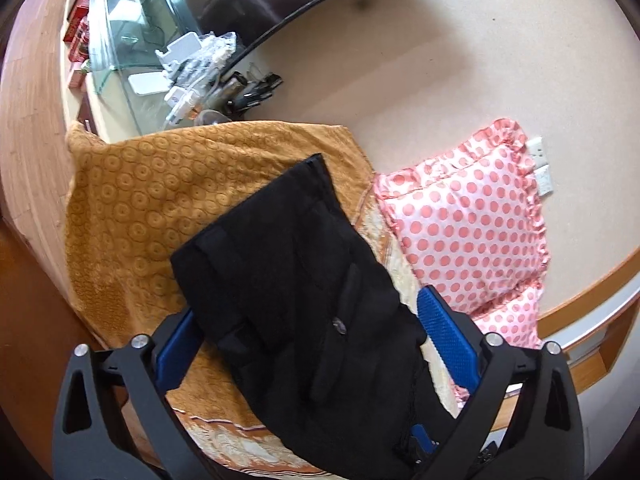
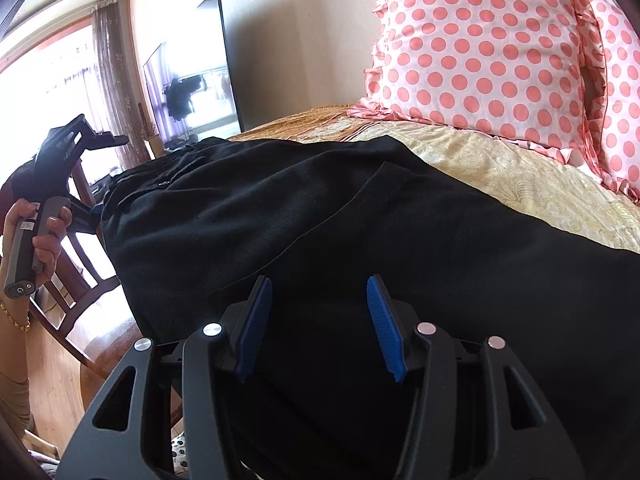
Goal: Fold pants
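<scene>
One pair of black pants [image 1: 304, 300] lies stretched on the bed, soft matte fabric, a small round button showing near the waistband end. Its long axis runs from the left gripper [image 1: 312, 344] away toward the far corner of the orange blanket [image 1: 140, 200], tilted a little toward the pillow side. From the right wrist view the pants [image 2: 340, 220] spread wide and flat across the bed, with a diagonal fold edge crossing the cloth.

Left gripper fingers are spread wide, blue ribbed pads [image 1: 448, 332] on either side of the cloth, the pants running between them; whether they pinch anything, I cannot tell. Right gripper [image 2: 320, 328] hangs low over the black fabric, fingers apart, blue pads [image 2: 384, 328] clear of each other.

Out to the side, a hand [image 2: 44, 236] grips the left tool's grey handle at the waistband end.

Beneath, the blanket has a raised ring pattern; beside it a cream sheet [image 2: 520, 176] with a pale leafy print. A frilled pink polka-dot pillow [image 2: 480, 52] leans against the wall, shiny satin. A dark TV [image 2: 192, 80] stands beyond.
</scene>
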Demonstrator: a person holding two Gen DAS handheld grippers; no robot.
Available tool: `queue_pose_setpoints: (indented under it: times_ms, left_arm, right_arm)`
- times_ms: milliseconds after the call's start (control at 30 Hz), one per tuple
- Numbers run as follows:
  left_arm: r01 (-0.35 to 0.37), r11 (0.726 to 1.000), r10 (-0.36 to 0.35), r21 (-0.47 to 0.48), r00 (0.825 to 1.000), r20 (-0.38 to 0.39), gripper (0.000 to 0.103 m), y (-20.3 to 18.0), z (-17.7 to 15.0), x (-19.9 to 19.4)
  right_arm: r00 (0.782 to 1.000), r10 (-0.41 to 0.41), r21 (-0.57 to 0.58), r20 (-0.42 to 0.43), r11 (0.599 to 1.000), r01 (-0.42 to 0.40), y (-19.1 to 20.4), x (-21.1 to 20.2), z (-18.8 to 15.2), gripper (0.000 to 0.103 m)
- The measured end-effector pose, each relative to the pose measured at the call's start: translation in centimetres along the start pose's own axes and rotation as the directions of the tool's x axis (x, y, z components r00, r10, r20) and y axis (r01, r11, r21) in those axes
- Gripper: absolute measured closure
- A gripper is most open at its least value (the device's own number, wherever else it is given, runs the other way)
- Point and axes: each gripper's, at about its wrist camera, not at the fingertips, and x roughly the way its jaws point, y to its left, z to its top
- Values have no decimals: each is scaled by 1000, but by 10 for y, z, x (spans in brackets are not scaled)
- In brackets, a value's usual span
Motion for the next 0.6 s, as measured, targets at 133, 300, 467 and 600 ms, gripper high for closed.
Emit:
queue_pose_setpoints:
  times_ms: [133,300,467,600]
  left_arm:
    - [-55,998,55,-5,998,-15,36,3,-3,10]
    - [-114,993,114,-21,994,-2,75,8,-4,14]
    - [-129,991,128,45,992,22,84,-2,-7,14]
    - [-137,976,127,172,989,70,84,-37,-14,8]
  right_arm:
    - [1000,0,3,3,1000,0,1,0,0,51]
    - [1000,4,15,11,1000,-4,1,-2,-1,51]
    - [996,59,63,66,996,-63,-8,-25,-5,33]
    - [989,68,76,131,994,-79,-18,-57,-9,21]
